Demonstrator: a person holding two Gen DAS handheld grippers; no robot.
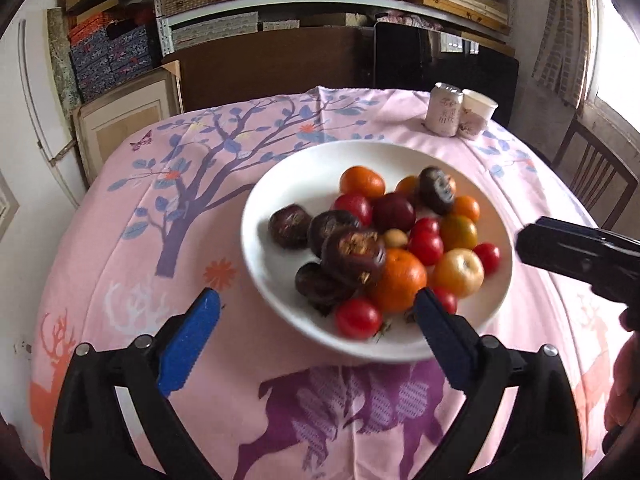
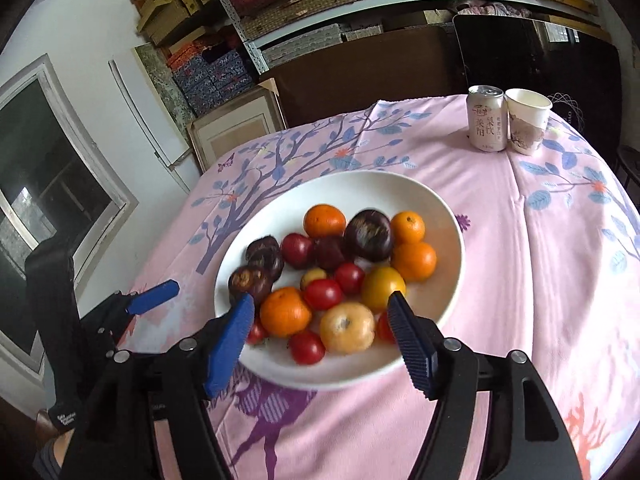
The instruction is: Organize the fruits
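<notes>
A white bowl (image 1: 280, 184) (image 2: 436, 208) sits mid-table, holding several oranges (image 1: 398, 280) (image 2: 285, 312), red tomatoes (image 1: 357, 319) (image 2: 306, 347), dark purple fruits (image 1: 352, 254) (image 2: 367, 235) and yellow fruits (image 1: 459, 273) (image 2: 347, 328). My left gripper (image 1: 318, 306) is open and empty, just before the bowl's near rim. My right gripper (image 2: 322, 312) is open and empty, its fingers over the bowl's near edge on either side of the front fruits. The left gripper also shows in the right wrist view (image 2: 154, 296), left of the bowl.
A pink patterned tablecloth (image 1: 160, 280) (image 2: 540, 280) covers the table. A drink can (image 1: 444, 110) (image 2: 486, 118) and a paper cup (image 1: 476, 114) (image 2: 526, 126) stand at the far right. A wooden chair (image 1: 596, 176) is to the right. Shelves of boxes stand behind.
</notes>
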